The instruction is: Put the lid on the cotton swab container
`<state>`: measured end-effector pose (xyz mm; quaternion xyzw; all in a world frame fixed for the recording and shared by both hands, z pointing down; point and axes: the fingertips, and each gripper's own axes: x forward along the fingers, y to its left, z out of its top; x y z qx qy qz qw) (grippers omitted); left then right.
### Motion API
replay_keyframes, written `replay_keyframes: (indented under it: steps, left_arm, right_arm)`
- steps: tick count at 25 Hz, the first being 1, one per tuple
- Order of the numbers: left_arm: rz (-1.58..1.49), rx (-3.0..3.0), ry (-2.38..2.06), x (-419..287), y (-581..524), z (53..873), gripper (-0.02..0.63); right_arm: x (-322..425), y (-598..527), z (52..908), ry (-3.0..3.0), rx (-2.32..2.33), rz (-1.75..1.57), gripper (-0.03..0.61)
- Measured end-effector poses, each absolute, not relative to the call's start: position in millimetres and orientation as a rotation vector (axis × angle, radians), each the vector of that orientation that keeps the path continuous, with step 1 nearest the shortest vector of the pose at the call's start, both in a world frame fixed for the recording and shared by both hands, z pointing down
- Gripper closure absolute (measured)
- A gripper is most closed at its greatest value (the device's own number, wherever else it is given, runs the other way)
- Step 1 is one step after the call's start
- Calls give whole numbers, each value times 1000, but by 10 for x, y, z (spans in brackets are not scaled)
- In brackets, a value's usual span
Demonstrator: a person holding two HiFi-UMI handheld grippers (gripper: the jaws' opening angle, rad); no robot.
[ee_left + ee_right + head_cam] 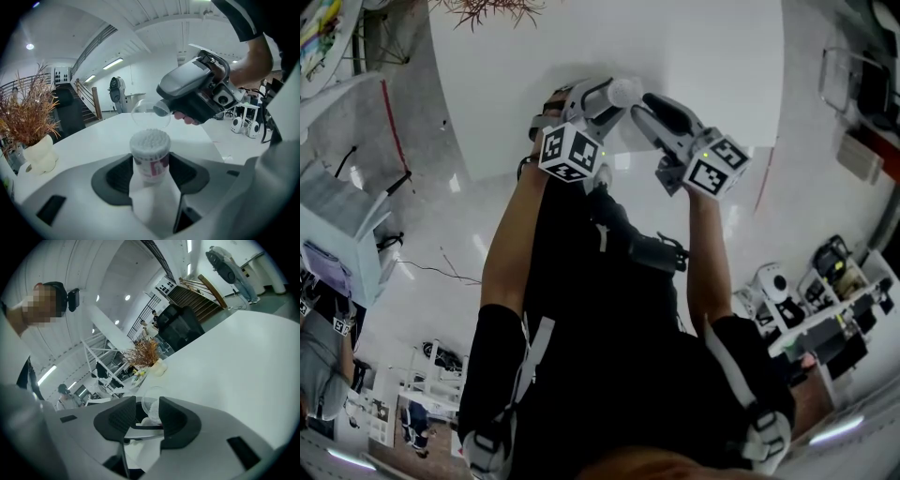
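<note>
The cotton swab container [150,157], a small white tub with a pink label and an open top full of white swab heads, stands upright between the jaws of my left gripper [151,164], whose pads press on its sides. Just above and beyond its top hangs the clear round lid [149,116], tilted, gripped at its edge by my right gripper [162,109]. In the right gripper view the lid [149,401] sits between the closed jaws, with the swabs [153,419] showing below it. In the head view both grippers [614,94] [644,101] meet tip to tip over the white table [694,56].
A dried plant in a white vase [37,157] stands on the table's far left side, also visible as a plant [144,354] in the right gripper view. Small robots and equipment [783,291] sit on the floor to the right. People stand in the background [63,397].
</note>
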<state>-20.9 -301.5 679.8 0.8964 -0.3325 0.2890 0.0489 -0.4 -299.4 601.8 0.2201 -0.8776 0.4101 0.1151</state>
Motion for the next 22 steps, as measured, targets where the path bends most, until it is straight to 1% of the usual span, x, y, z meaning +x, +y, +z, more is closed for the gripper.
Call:
replay_keyframes:
  steps: [5, 12, 22]
  left_arm:
    - [886, 2737, -1007, -207, -3015, 6785, 373]
    - [880, 2741, -1013, -210, -3016, 6795, 374]
    - [888, 2738, -1020, -208, -3011, 6787, 374]
  right_arm:
    - [-74, -2981, 6068, -2544, 624, 1214, 434]
    - [-184, -3021, 6164, -2502, 654, 1132, 445]
    - [-253, -2954, 6262, -2312, 677, 590, 474]
